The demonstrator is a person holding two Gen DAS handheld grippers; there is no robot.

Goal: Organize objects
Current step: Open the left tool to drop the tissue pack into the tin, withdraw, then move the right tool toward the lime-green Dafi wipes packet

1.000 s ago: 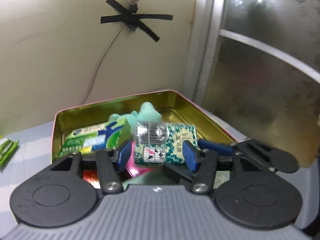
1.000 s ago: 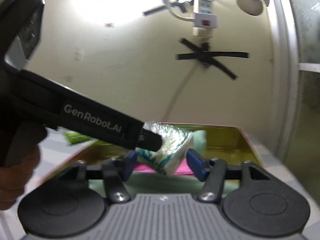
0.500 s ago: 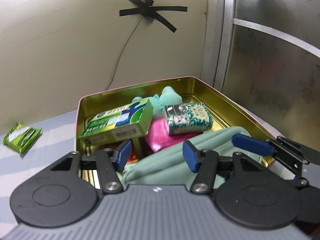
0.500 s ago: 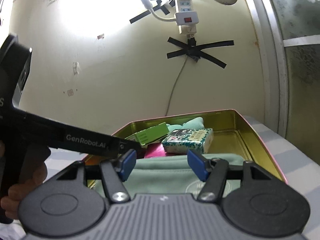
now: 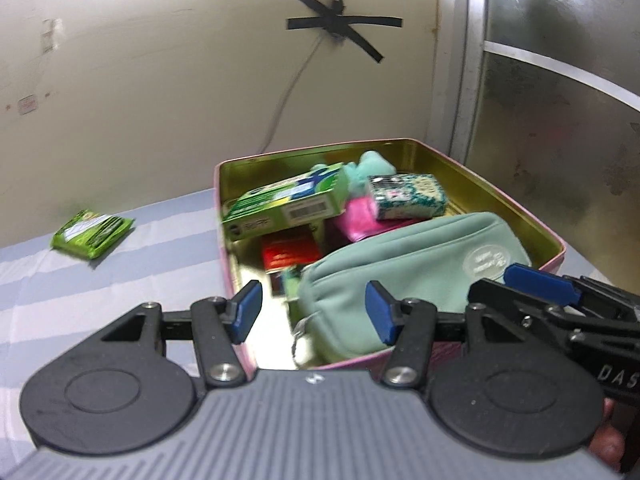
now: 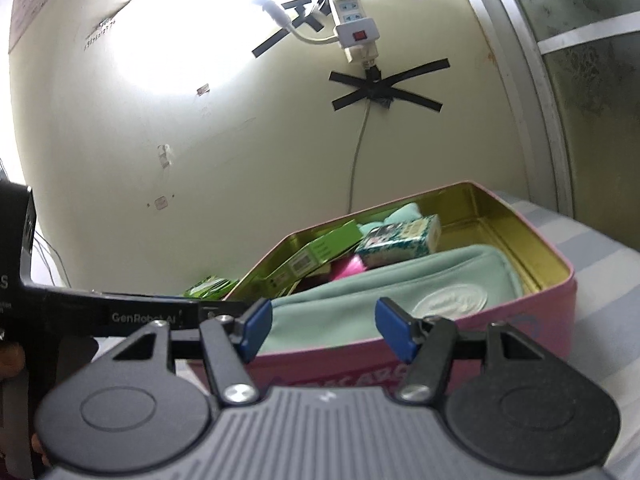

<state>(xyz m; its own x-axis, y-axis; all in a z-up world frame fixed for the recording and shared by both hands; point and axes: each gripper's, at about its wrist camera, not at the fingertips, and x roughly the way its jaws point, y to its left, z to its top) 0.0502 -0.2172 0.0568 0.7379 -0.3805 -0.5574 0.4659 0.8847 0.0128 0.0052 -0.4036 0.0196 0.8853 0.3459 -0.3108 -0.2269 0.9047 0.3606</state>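
A pink tin [image 5: 550,236] with a gold inside holds a mint pouch [image 5: 404,264], a green box [image 5: 288,204], a patterned tissue pack [image 5: 406,196], a pink item [image 5: 356,220], a red packet [image 5: 288,252] and a mint plush [image 5: 374,162]. My left gripper [image 5: 312,314] is open and empty, just short of the tin's near rim. My right gripper [image 6: 324,330] is open and empty in front of the tin [image 6: 552,300]; the pouch [image 6: 384,284] and tissue pack [image 6: 400,238] show above its rim. The right gripper's fingers [image 5: 536,280] reach in from the right.
A green packet [image 5: 92,230] lies on the striped cloth [image 5: 100,292] left of the tin; it shows in the right wrist view [image 6: 210,286] too. A wall with a taped cable [image 5: 340,28] is behind. A frosted glass door [image 5: 560,120] stands at the right.
Both grippers have pulled back from the tin. The tissue pack that sat between the left jaws one second ago now lies in the tin.
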